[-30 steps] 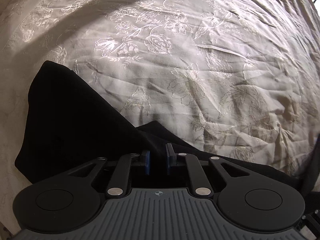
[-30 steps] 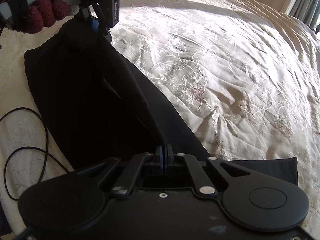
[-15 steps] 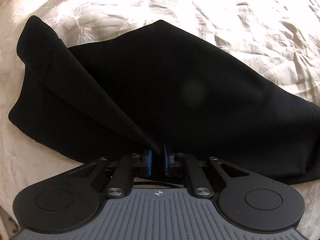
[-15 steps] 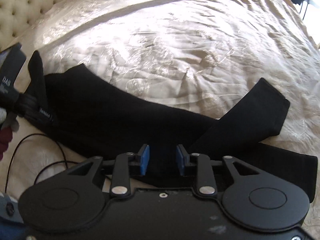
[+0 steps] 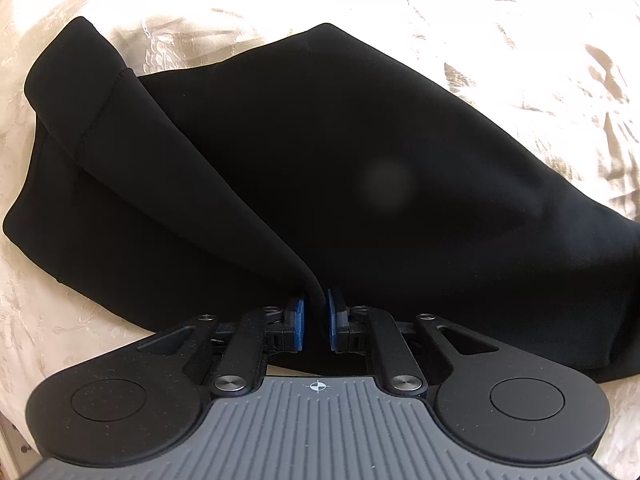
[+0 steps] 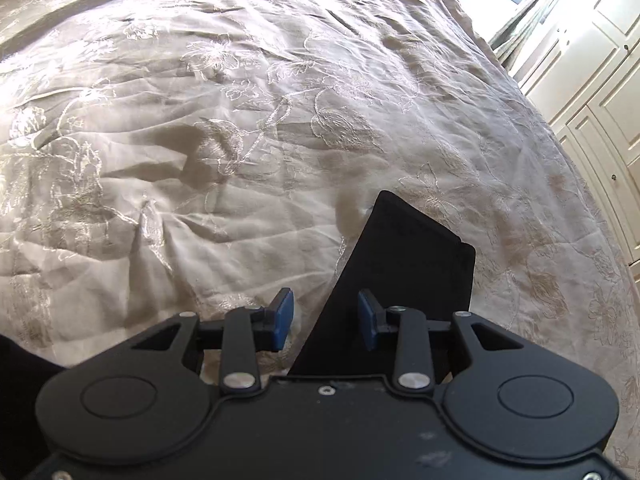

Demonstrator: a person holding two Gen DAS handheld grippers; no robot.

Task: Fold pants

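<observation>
Currently your left gripper (image 5: pixel 314 322) is pinching a fold of the black pants (image 5: pixel 360 152) lying on the embroidered bedspread (image 6: pixel 240 120); your right gripper (image 6: pixel 325 318) is hovering half-open, empty, over a pant leg (image 6: pixel 404 268).

Left wrist view: the black soft-fabric pants (image 5: pixel 360 168) run off the frame at 3 o'clock and pass under the gripper body at 6 o'clock, so their full length is hidden; a pale round blur sits on the lens near centre. Right wrist view: the pant leg end (image 6: pixel 404 276) disappears behind the gripper body at 6 o'clock. White panelled wardrobe doors (image 6: pixel 592 64) are cut off at 2 o'clock.
</observation>
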